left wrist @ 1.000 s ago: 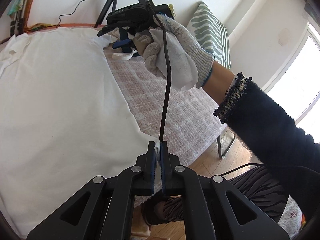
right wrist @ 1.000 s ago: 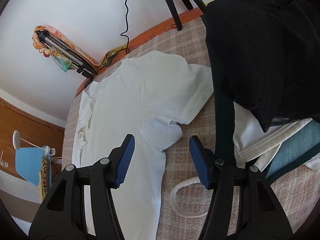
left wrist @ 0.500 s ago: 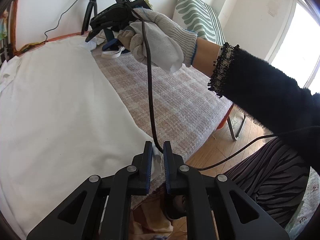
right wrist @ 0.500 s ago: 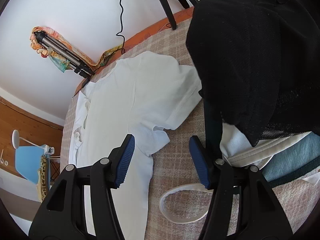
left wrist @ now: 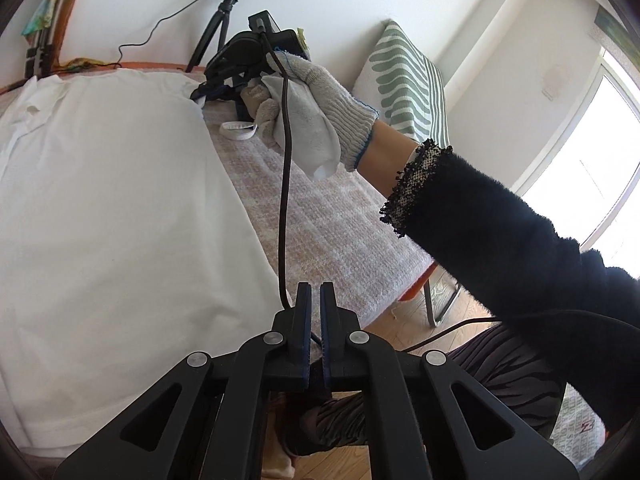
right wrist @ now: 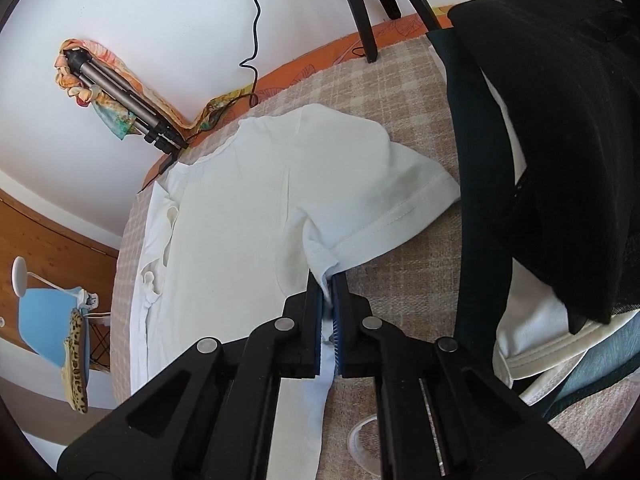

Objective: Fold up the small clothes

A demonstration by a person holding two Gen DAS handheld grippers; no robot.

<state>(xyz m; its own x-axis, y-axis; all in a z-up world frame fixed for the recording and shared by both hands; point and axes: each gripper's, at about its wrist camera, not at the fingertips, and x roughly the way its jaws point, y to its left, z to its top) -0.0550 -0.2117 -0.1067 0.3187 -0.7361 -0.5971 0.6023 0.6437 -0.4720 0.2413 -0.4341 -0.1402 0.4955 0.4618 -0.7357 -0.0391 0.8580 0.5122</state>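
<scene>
A white short-sleeved shirt [left wrist: 120, 200] lies spread flat on the chequered bed cover [left wrist: 332, 220]. My right gripper [right wrist: 328, 280] is closing its jaws on the shirt [right wrist: 240, 200] where the sleeve meets the side, and the pads pinch a fold of white cloth. In the left wrist view a gloved hand [left wrist: 316, 100] holds that gripper at the shirt's far edge. My left gripper [left wrist: 316, 292] hovers past the shirt's near corner, over the bed's edge. Its jaws are closing to a thin gap with no cloth showing between them. A black cable [left wrist: 285, 180] hangs just behind its fingers.
A black garment [right wrist: 560, 120] lies over a pile of white and teal clothes [right wrist: 540, 344] right of the shirt. A white elastic loop [left wrist: 238, 130] rests on the cover. A ring-light tripod [left wrist: 224, 12] and a green striped cushion [left wrist: 408, 80] stand by the wall.
My right gripper went from wide open to shut on the shirt at the sleeve seam. My left gripper let go of the white hem corner and lifted away from it.
</scene>
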